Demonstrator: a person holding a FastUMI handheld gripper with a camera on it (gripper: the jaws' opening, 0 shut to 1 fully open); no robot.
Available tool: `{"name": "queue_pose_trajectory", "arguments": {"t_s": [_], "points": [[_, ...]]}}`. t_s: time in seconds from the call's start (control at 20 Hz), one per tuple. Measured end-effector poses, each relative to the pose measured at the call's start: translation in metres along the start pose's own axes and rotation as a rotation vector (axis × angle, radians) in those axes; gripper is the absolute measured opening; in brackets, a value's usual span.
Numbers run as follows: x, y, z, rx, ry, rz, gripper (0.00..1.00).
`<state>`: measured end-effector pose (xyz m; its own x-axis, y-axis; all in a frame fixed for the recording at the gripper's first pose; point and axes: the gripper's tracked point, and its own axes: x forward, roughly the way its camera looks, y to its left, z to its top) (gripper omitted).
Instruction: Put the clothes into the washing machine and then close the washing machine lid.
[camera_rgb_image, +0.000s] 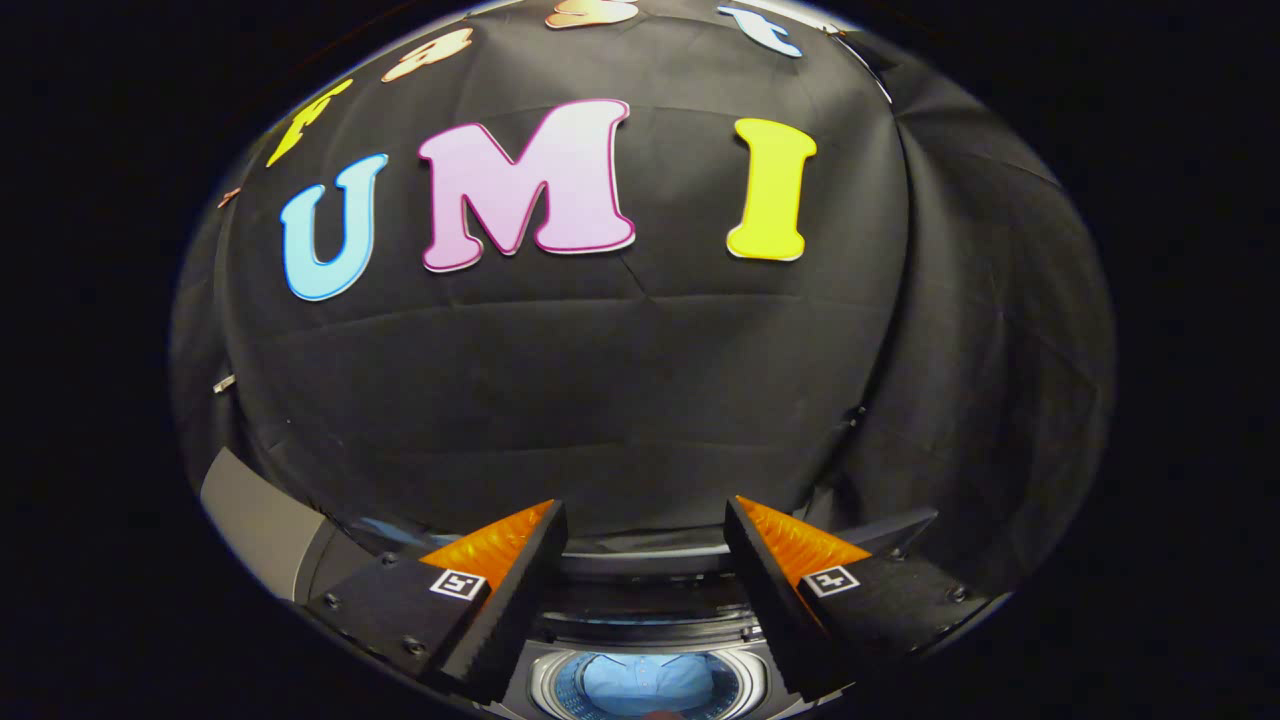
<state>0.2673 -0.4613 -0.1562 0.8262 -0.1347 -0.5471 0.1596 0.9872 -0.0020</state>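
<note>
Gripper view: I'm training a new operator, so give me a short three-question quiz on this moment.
1. True or false: the gripper is shut on a garment.
2. What lies in the washing machine drum, seen below and between the fingers? A) a light blue garment B) a red towel C) a shoe
3. Fill in: the washing machine lid stands ____, raised to the left of the fingers.

Key: 1 false, the fingers are apart with nothing between them; 2 A; 3 open.
</note>
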Motion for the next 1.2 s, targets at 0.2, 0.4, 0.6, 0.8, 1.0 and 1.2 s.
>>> {"name": "queue_pose_trajectory", "arguments": {"t_s": [0.2, 0.4, 0.6, 0.8, 1.0, 1.2], "points": [[-0.004, 0.001, 0.000, -0.011, -0.052, 0.007, 1.00], [-0.010, 0.002, 0.002, -0.016, -0.087, 0.009, 1.00], [-0.015, 0.002, -0.002, -0.025, -0.097, 0.020, 1.00], [-0.036, -0.001, -0.015, -0.029, -0.100, 0.021, 1.00], [-0.045, 0.000, -0.020, -0.034, -0.100, 0.035, 1.00], [-0.058, 0.000, -0.028, -0.039, -0.107, 0.041, 1.00]]}}
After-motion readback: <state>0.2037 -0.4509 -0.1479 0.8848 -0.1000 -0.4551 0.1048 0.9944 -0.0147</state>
